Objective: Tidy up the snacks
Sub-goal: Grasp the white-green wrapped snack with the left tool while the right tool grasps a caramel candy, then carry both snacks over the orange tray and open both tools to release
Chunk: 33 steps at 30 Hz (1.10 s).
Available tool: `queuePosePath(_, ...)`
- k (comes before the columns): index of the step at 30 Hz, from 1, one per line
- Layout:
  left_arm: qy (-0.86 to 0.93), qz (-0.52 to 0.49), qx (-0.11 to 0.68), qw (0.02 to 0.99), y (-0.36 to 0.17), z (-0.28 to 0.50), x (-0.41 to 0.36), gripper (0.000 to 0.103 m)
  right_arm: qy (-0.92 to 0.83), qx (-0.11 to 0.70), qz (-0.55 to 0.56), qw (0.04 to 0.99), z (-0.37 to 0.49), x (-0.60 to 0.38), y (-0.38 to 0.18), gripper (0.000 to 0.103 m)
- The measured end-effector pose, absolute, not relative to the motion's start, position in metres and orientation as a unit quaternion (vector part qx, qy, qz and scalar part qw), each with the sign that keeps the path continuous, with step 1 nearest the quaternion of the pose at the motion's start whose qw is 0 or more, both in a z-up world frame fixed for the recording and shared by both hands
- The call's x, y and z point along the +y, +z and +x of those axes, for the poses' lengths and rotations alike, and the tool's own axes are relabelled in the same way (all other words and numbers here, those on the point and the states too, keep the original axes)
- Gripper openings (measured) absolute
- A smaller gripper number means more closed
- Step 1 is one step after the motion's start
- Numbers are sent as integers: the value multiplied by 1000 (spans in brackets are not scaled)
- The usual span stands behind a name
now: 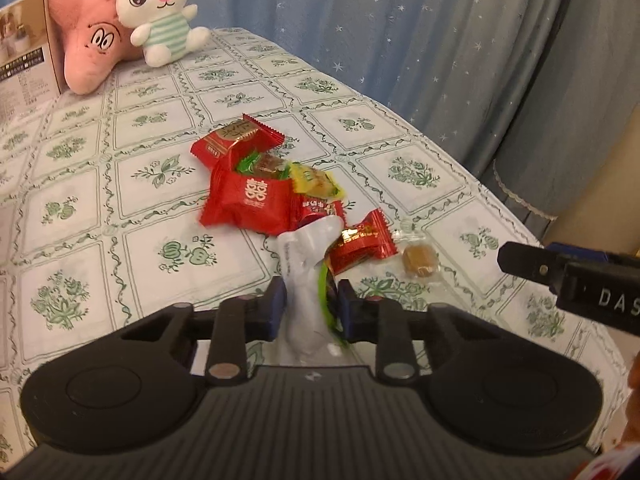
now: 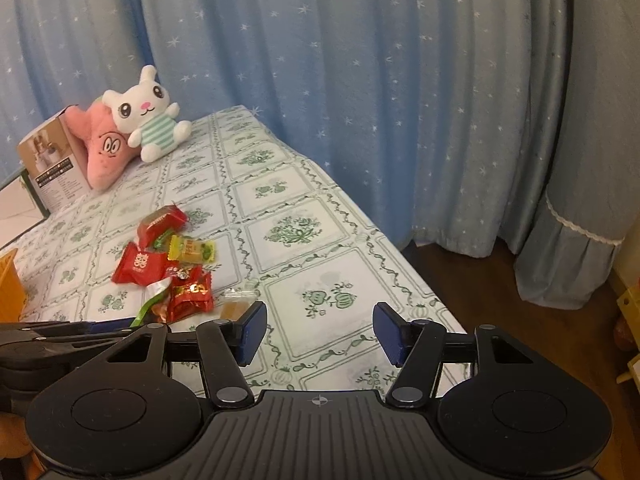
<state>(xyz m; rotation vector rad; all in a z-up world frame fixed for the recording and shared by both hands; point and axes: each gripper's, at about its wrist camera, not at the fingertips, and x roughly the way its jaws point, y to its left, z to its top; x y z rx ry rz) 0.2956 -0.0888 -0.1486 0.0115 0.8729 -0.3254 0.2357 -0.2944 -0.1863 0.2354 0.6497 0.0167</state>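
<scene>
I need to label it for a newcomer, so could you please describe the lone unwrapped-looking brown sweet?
On the green-patterned tablecloth, find the heap of red snack packets. Just right of it lies a brown sweet, the only one in clear wrapping.

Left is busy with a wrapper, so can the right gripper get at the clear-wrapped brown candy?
Probably yes. The right gripper is open and empty, and the brown candy lies bare on the tablecloth just beyond its left finger, nothing stacked on it.
</scene>
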Motion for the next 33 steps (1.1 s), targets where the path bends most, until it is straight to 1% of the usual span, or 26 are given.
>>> queuePosePath(8,-144,-10,419,897,-144,281,-56,23,62,326,107,937,242,-274,-191,59)
queuePosePath(12,-130,-34,411,902,-139,269,-34,23,82,332,96,935,253,-260,-196,46)
queuePosePath(17,-118,-53,408,904,-136,260,-18,23,77,333,80,936,270,-247,-202,43)
queuePosePath(21,-116,-61,404,905,-132,256,-13,23,68,340,73,935,280,-240,-209,36)
queuePosePath(25,-116,-68,402,906,-129,253,-10,23,62,332,33,940,282,-228,-212,32)
queuePosePath(26,-115,-70,401,906,-129,252,-9,23,58,332,19,941,281,-225,-212,22)
queuePosePath(33,-115,-78,404,904,-125,237,-5,23,46,334,12,941,261,-220,-209,21)
